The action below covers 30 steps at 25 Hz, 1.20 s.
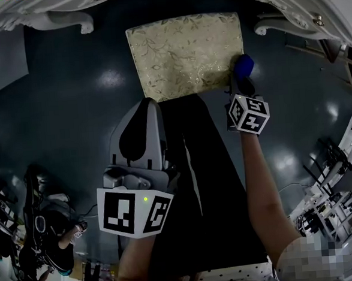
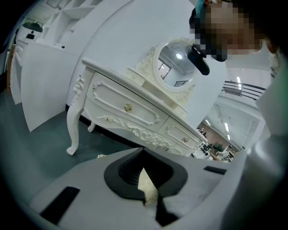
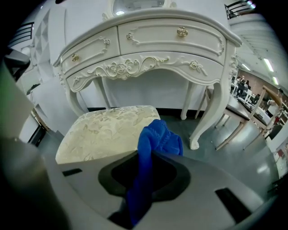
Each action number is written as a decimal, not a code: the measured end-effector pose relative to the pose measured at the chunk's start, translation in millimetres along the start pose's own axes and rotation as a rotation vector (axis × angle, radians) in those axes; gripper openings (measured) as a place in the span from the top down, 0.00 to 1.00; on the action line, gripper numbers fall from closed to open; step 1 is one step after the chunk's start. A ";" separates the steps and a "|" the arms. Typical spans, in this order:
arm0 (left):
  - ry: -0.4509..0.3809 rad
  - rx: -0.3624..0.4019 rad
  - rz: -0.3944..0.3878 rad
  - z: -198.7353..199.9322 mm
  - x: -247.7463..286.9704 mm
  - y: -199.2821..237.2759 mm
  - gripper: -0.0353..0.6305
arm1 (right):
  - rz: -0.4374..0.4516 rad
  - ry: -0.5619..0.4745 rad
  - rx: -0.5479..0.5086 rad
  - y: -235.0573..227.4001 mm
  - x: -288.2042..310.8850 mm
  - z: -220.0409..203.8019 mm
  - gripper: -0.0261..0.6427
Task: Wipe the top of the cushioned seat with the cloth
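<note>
Blue cloth is pinched tight in the right gripper, sitting at the right edge of the cushioned seat. It's maybe just touching the seat, hard to say. I'd press the cloth down flat and pull overlapping strokes across the whole top. The left gripper has its jaws together on nothing, near the seat's front corner. The drawers behind are closed, so contents unknown.
</note>
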State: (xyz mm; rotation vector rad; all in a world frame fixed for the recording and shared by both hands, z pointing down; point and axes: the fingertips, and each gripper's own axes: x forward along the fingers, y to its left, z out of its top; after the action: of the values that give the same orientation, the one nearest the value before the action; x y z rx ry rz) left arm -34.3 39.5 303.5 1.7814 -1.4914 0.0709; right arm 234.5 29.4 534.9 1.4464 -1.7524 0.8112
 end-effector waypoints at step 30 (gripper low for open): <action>-0.032 -0.033 0.046 2.2 -20.7 26.0 0.95 | 0.105 -0.015 -0.025 102.7 -1.8 -6.1 0.85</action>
State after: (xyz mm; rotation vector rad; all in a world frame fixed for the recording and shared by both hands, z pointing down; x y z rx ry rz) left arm -63.6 55.2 305.2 1.7296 -1.5478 0.0410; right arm 134.4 53.4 534.0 1.3567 -1.8563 0.8310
